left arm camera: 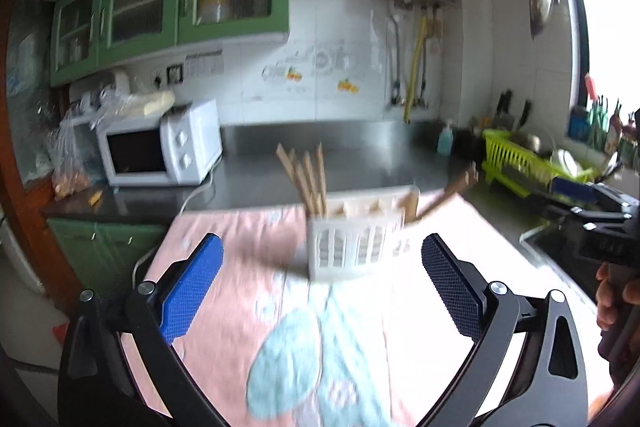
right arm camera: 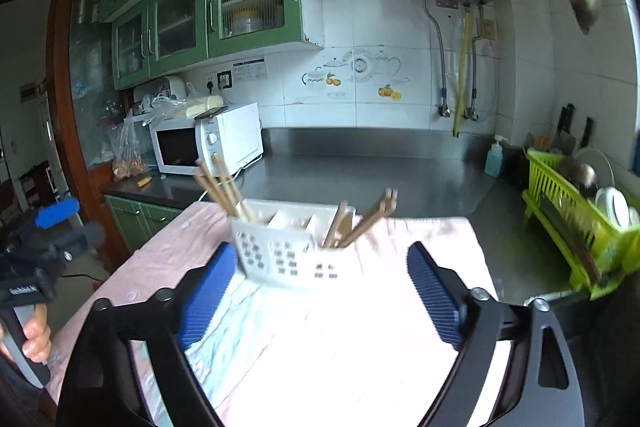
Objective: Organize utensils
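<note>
With both tongs gaping wide and empty, the utensils stand sorted in their caddy.

While the left tongs (left arm camera: 322,291) and right tongs (right arm camera: 316,289) hang apart from it, the white caddy (right arm camera: 288,255) sits on the pink cloth (right arm camera: 360,327) over the surface, chopsticks (right arm camera: 222,187) upright in its left compartment, more wooden sticks (right arm camera: 360,219) leaning out at the right; judging by this, little sorting remains.

White slotted caddy (right arm camera: 288,255), seemingly tan chopsticks (right arm camera: 218,185), pink cloth (right arm camera: 424,267).
</note>
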`<control>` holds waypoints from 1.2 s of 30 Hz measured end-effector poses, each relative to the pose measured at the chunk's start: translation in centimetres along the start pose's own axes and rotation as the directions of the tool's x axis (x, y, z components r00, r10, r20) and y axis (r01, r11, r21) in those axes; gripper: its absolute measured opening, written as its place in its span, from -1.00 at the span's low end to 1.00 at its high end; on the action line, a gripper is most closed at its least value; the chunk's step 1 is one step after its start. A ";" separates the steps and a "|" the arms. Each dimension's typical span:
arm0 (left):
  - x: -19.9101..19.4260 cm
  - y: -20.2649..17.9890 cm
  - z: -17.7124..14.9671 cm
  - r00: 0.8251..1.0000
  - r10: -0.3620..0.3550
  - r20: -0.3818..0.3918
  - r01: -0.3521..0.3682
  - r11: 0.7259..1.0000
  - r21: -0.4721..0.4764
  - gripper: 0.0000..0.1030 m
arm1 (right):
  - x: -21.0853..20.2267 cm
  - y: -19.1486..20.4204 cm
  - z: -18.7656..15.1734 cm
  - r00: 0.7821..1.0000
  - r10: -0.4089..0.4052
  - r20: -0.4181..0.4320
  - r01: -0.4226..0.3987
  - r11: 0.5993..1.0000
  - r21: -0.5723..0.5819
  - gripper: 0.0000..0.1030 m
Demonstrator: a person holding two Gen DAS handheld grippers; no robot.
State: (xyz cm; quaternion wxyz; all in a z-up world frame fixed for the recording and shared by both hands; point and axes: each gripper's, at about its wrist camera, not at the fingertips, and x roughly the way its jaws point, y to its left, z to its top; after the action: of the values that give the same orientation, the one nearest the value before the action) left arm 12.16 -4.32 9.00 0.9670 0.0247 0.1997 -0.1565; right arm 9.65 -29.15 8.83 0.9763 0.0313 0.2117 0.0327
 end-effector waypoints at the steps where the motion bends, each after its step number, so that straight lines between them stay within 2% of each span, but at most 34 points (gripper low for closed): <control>1: -0.4 0.1 -0.8 1.000 -0.002 -0.007 0.002 1.000 -0.004 0.91 | -0.5 0.3 -0.7 1.000 -0.006 0.000 0.006 1.000 0.000 0.70; 9: -2.8 1.6 -6.6 0.997 0.029 -0.067 -0.034 0.997 -0.071 0.91 | -3.4 2.8 -6.7 0.997 -0.074 -0.023 0.073 0.997 -0.035 0.81; 15: -3.1 2.2 -8.6 0.993 0.047 -0.104 -0.058 0.993 -0.105 0.91 | -4.0 3.6 -9.6 0.997 -0.054 -0.063 0.053 0.998 -0.029 0.82; 24: -3.4 1.8 -9.9 0.989 0.076 -0.127 -0.087 0.993 -0.084 0.91 | -3.7 4.1 -11.2 0.995 -0.048 -0.093 0.046 0.999 -0.027 0.82; 36: -4.0 2.1 -10.4 0.984 0.116 -0.136 -0.128 0.989 -0.080 0.91 | -3.8 4.5 -11.5 0.993 -0.045 -0.106 0.042 0.999 -0.025 0.83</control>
State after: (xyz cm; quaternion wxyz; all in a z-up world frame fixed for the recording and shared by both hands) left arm 5.38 0.00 0.94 0.9597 0.0043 0.2676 -0.0859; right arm 1.19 -24.40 0.30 0.9644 0.0138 0.2637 0.0153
